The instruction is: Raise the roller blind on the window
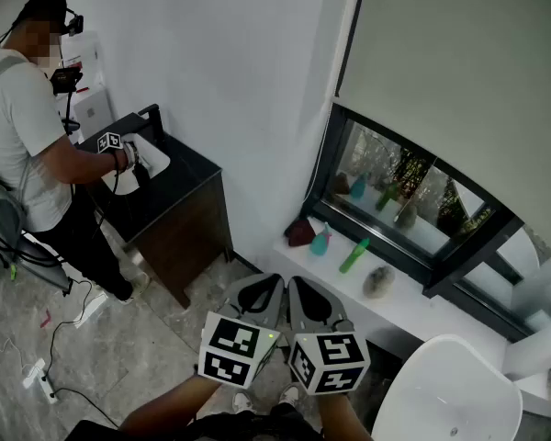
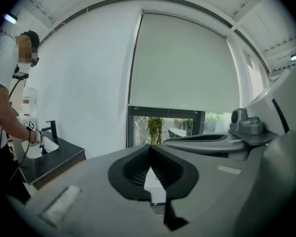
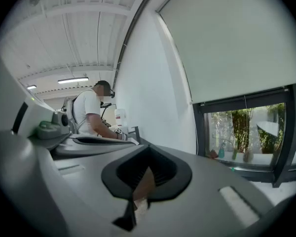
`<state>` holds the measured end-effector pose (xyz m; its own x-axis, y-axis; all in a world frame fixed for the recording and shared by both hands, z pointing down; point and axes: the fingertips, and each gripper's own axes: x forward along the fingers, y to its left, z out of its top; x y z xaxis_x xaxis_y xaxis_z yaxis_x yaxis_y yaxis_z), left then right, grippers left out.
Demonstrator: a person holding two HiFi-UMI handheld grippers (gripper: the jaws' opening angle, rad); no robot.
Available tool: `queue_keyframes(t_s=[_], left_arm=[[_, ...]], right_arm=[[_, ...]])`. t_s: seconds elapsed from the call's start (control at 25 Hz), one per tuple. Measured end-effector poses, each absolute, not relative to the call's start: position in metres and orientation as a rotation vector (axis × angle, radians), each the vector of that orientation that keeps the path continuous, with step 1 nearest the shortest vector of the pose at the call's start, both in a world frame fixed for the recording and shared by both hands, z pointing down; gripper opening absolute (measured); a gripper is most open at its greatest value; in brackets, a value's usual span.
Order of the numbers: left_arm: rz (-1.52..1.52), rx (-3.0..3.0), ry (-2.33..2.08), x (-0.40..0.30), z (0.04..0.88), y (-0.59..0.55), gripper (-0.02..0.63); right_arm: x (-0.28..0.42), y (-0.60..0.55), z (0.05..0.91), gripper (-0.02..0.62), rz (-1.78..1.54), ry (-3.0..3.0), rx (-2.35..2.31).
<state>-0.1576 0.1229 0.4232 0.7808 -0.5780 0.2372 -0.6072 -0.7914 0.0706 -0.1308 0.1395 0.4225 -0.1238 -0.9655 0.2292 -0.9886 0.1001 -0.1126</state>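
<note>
The pale roller blind hangs over the upper part of a dark-framed window, its lower edge well above the sill. A thin cord runs down beside the window's left frame. My left gripper and right gripper are held side by side low in the head view, some way short of the window, both shut with nothing between the jaws. The left gripper view shows the blind straight ahead past the closed jaws of the left gripper. In the right gripper view the blind is at the right, beyond the closed right gripper.
Bottles and small objects, among them a green bottle, stand on the white windowsill. A white chair is at the lower right. At the left a person works at a black sink cabinet. Cables lie on the floor.
</note>
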Motion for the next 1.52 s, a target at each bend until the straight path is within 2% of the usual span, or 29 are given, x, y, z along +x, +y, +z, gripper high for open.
queue_keyframes(t_s=[0.88, 1.52], left_arm=[[0.306, 2.821, -0.954, -0.143, 0.428, 0.073, -0.003], [0.294, 2.739, -1.085, -0.053, 0.423, -0.036, -0.003]], right_arm=[[-0.105, 0.095, 0.426, -0.005, 0.351, -2.208, 2.059], [-0.020, -0.018, 0.418, -0.005, 0.339, -2.308, 1.921]])
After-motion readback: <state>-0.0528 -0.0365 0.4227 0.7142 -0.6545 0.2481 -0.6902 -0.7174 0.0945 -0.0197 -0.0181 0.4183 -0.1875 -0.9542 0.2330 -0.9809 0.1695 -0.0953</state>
